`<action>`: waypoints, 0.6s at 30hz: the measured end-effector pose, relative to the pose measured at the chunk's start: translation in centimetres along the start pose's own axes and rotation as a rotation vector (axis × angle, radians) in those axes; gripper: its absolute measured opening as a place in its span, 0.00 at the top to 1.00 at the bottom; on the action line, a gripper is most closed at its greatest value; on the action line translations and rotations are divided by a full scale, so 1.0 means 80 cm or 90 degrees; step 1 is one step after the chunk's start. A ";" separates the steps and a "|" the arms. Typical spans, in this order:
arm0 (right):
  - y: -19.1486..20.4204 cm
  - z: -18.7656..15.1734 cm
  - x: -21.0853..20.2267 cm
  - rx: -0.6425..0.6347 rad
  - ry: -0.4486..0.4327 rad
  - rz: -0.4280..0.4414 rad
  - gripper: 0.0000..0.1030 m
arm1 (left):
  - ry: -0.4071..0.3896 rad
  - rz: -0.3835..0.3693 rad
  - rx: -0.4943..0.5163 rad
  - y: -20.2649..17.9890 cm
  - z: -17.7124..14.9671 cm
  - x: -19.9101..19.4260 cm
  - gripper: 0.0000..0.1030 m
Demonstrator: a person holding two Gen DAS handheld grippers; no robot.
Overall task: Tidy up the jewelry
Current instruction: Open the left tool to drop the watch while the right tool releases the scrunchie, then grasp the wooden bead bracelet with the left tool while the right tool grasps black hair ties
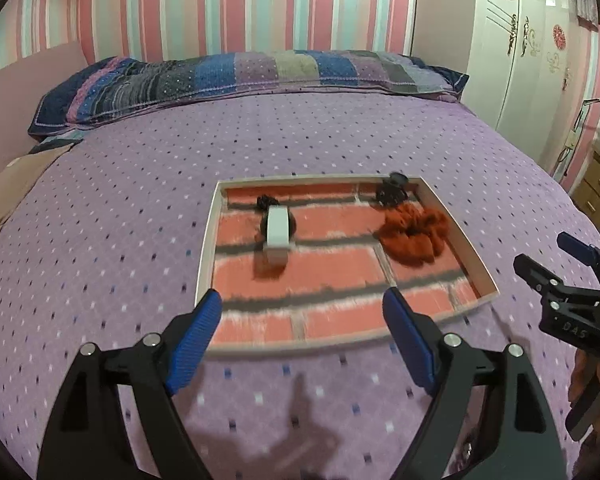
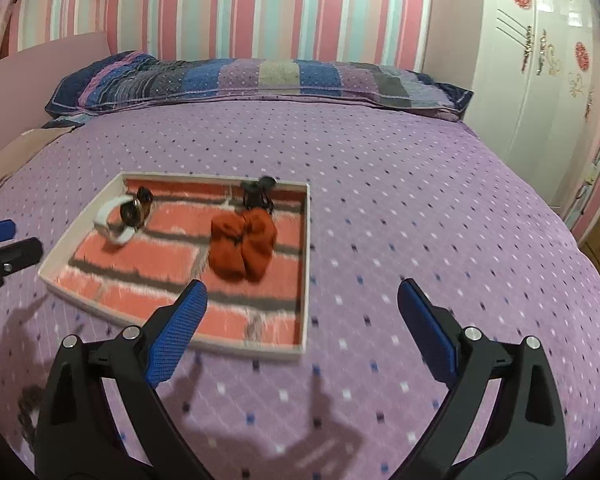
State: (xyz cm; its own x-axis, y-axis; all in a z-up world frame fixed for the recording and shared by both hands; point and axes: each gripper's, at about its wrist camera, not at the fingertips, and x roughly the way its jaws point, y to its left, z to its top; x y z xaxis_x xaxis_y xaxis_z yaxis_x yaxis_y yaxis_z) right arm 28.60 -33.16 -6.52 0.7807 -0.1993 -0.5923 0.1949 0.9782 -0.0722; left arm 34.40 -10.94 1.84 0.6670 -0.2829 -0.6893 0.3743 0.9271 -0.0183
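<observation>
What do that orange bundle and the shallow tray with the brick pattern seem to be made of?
The orange bundle looks like soft fabric, matte and gathered into folds, perhaps a scrunchie. The tray seems to be thin white cardboard, judging by its flat, sharp-edged walls; its brick floor looks printed, though blur leaves that uncertain.

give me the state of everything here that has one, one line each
left gripper: open, nothing between its fingers
right gripper: open, nothing between its fingers
tray: open-topped, flat on the bed
white watch: in the tray, strap looped, resting on its side
orange scrunchie: lying bunched in the tray
black hair clip: in the tray's far corner, against the wall
wardrobe: doors closed
</observation>
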 end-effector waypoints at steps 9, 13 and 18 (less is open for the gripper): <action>-0.016 -0.068 -0.051 0.027 0.000 -0.013 0.09 | -0.012 -0.016 -0.032 0.008 -0.060 -0.054 0.21; -0.021 -0.100 -0.066 0.036 0.012 -0.011 0.09 | -0.013 -0.007 -0.037 0.010 -0.086 -0.074 0.21; -0.024 -0.127 -0.081 0.047 0.022 -0.010 0.09 | -0.006 -0.011 -0.057 0.019 -0.116 -0.093 0.21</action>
State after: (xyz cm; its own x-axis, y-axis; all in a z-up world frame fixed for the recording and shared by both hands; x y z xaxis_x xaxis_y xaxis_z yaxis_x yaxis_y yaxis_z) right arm 17.14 -33.18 -10.67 0.7562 -0.2104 -0.6196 0.2509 0.9678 -0.0224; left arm 24.00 -5.17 0.26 0.6669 -0.3005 -0.6819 0.3271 0.9403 -0.0945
